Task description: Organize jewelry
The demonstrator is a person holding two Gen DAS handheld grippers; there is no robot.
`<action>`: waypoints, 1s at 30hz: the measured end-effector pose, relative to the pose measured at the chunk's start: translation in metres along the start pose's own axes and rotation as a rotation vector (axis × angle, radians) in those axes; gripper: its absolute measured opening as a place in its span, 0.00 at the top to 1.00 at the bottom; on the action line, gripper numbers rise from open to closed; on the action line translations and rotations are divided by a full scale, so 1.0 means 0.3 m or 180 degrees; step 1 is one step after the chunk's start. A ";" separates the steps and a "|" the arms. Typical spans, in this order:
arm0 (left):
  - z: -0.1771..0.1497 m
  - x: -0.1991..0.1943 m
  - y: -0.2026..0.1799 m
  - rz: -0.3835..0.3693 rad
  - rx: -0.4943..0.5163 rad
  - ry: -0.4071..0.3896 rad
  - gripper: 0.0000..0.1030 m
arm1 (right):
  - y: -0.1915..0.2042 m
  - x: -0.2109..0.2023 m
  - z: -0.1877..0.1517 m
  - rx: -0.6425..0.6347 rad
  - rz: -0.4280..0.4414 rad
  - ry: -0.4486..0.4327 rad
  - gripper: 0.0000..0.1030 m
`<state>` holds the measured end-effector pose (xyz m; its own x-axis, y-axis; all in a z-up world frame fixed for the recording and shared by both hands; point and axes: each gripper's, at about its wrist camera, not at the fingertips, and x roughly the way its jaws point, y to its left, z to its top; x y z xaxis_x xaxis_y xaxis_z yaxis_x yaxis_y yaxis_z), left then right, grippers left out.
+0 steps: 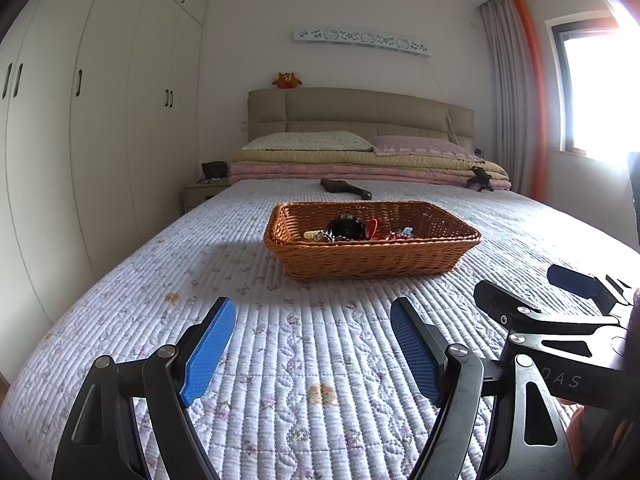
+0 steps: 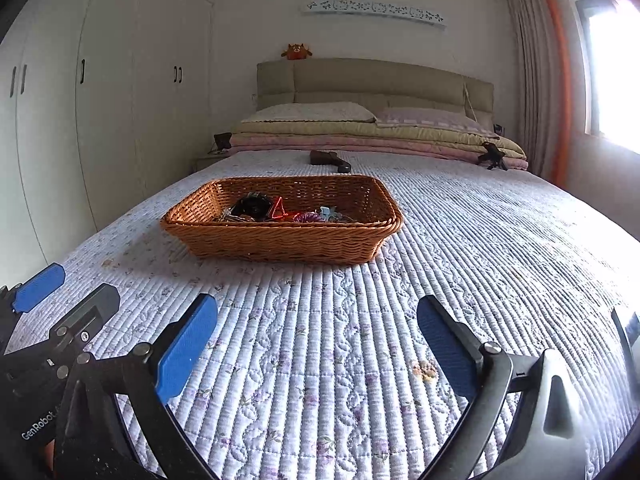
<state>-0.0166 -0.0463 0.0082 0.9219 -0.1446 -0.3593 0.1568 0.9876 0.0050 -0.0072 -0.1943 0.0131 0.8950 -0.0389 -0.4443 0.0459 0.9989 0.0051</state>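
My left tool [image 1: 312, 344] is spread wide, nothing between its blue pads, hovering low over the quilted bed [image 1: 280, 360]. My right tool [image 2: 318, 344] is also wide and empty, just beside the left one; each shows at the edge of the other's view. Straight ahead of both tools, well apart from the fingertips, a wicker basket [image 1: 372, 260] sits on the bed. Inside it lies the jewelry [image 2: 280, 212]: a dark watch [image 1: 346, 227], something red, a pink coil, a small light-blue piece, some silver bits; finer detail too small to tell. Beyond the basket a dark brown object [image 1: 344, 187] lies on the bed; can't tell what it is. Farther on are folded blankets [image 1: 360, 168], two pillows, a padded headboard [image 1: 360, 114] with a small plush toy [image 1: 286, 79] on top. Wardrobe [image 1: 100, 120] to my left, window [image 1: 596, 88] with curtains to my right.
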 end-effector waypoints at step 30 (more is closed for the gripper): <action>0.002 -0.002 0.006 0.0094 -0.0018 0.0017 0.21 | -0.001 0.006 -0.001 0.0023 0.0020 0.0013 0.02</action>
<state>-0.0167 -0.0445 0.0089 0.9243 -0.1149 -0.3639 0.1274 0.9918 0.0104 -0.0058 -0.1945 0.0120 0.8935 -0.0325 -0.4480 0.0435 0.9989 0.0144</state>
